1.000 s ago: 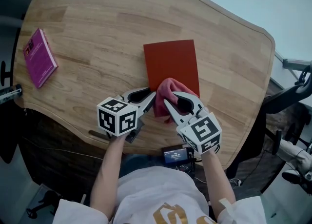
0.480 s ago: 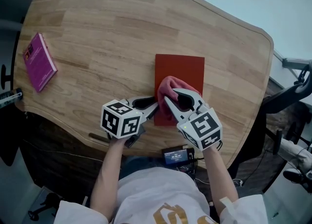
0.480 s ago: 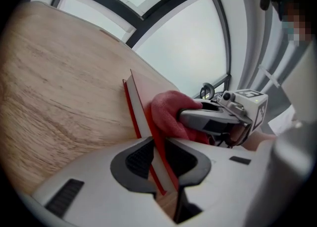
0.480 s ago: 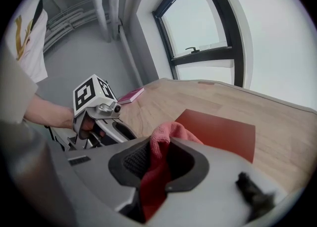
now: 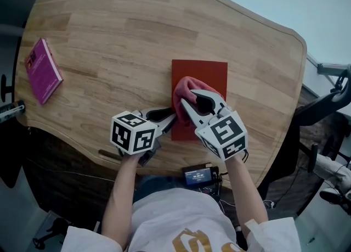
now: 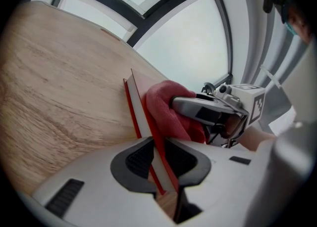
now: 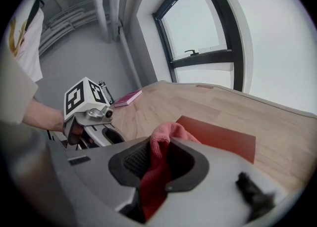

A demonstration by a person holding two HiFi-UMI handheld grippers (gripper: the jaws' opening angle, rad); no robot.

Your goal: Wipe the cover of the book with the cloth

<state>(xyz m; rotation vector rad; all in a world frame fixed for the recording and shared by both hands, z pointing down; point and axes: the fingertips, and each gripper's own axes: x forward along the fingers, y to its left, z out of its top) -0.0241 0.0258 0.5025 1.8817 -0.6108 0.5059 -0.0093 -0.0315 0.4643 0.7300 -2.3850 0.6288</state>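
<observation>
Two books lie on the one wooden table (image 5: 137, 37): a magenta book (image 5: 43, 68) at far left and a thin, flat red book (image 5: 211, 75) right of centre. One soft, bunched cloth (image 5: 186, 89) sits on its plain cover, pinched by the right gripper (image 5: 196, 98). The left gripper (image 5: 173, 120) clamps the red book's lower-left edge.

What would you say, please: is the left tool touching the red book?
Touching: the left gripper view shows the left tool clamped on the red book at its edge.
</observation>
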